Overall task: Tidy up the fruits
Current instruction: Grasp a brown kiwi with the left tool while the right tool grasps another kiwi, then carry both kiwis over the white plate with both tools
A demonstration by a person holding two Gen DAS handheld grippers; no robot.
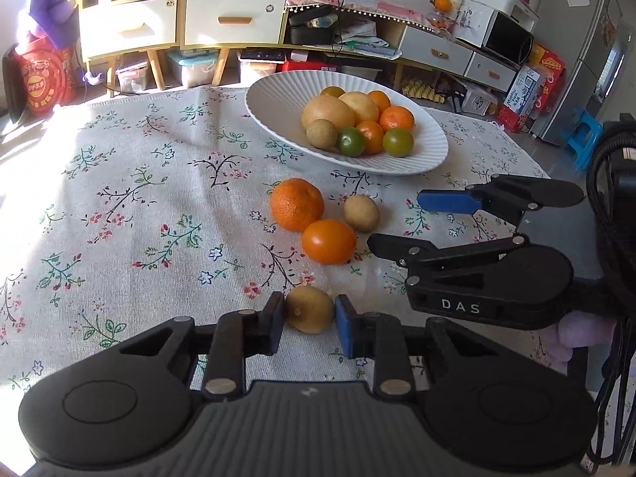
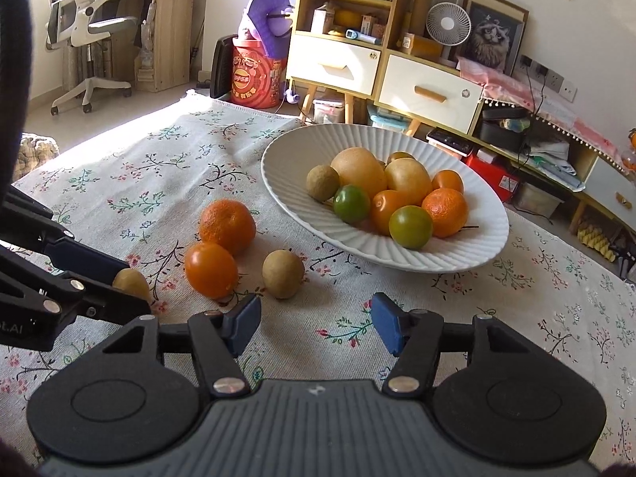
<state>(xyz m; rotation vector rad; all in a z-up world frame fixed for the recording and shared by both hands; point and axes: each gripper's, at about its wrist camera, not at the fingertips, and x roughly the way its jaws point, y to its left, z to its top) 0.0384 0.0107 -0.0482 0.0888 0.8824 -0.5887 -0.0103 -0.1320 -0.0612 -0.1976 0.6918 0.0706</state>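
My left gripper (image 1: 310,312) is shut on a small tan round fruit (image 1: 309,309), low over the flowered tablecloth; the fruit also shows in the right wrist view (image 2: 132,283) between the left gripper's fingers. Beyond it lie a rough orange mandarin (image 1: 296,204), a smooth orange fruit (image 1: 328,241) and another tan fruit (image 1: 361,212). A white ribbed oval plate (image 1: 278,91) farther back holds several orange, green and yellow fruits. My right gripper (image 2: 316,322) is open and empty, just short of the loose tan fruit (image 2: 283,274); it also shows in the left wrist view (image 1: 393,220).
The flowered tablecloth (image 1: 131,183) covers the table. Behind the table stand shelves with drawers (image 1: 179,20), storage boxes, a fridge (image 1: 580,55) and an office chair (image 2: 87,35). The table's far edge runs just behind the plate.
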